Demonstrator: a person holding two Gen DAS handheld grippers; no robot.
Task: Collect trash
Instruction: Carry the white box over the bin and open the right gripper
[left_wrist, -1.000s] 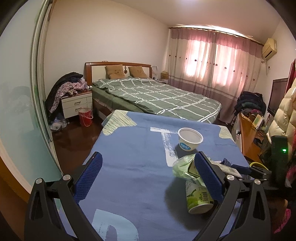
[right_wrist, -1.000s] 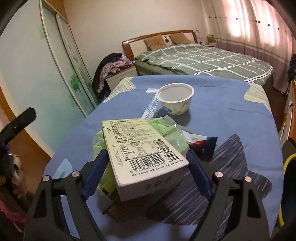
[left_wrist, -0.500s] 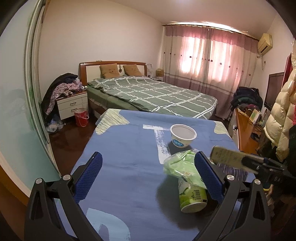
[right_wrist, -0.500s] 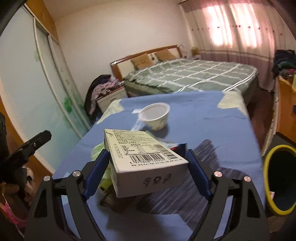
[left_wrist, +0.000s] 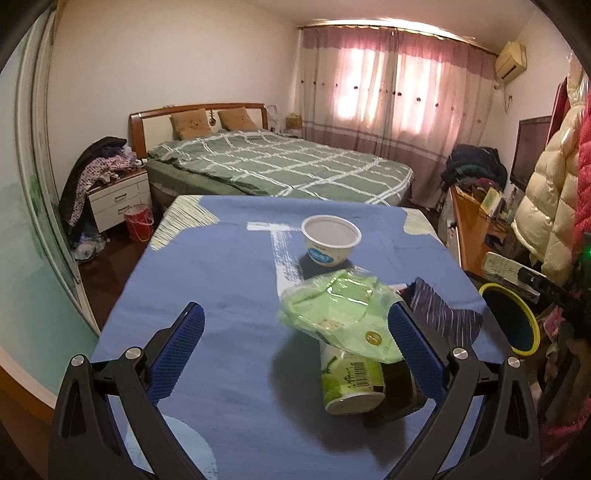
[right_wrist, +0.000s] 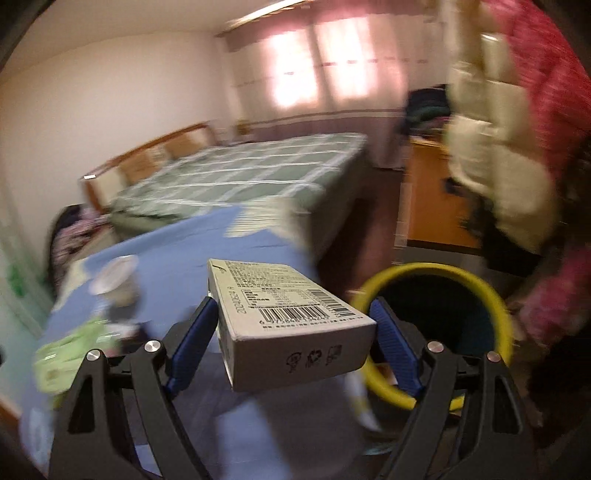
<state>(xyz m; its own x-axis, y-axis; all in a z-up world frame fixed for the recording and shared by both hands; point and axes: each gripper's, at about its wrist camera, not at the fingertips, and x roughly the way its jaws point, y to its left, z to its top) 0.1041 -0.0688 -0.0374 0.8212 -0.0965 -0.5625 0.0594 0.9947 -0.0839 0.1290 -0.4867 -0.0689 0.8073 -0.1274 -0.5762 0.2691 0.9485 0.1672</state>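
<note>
On the blue cloth (left_wrist: 229, 280) we see a bowl (left_wrist: 330, 240), which the blurred right view smears. Our right gripper (right_wrist: 293, 332) clamps a cardboard box (right_wrist: 291, 325) beside the yellow-rimmed bin (right_wrist: 443, 295); left gripper (left_wrist: 295, 347) gapes wide.

I am seeing one white bowl (left_wrist: 331, 240), one green wrapper (left_wrist: 338, 312) and one green cup (left_wrist: 351, 380) at center frame, one yellow-rimmed bin (left_wrist: 511, 325) at right. I am carrying one box (right_wrist: 291, 325). Two pillows (left_wrist: 190, 123) are sitting upper left, one red bucket (left_wrist: 139, 223) left.
</note>
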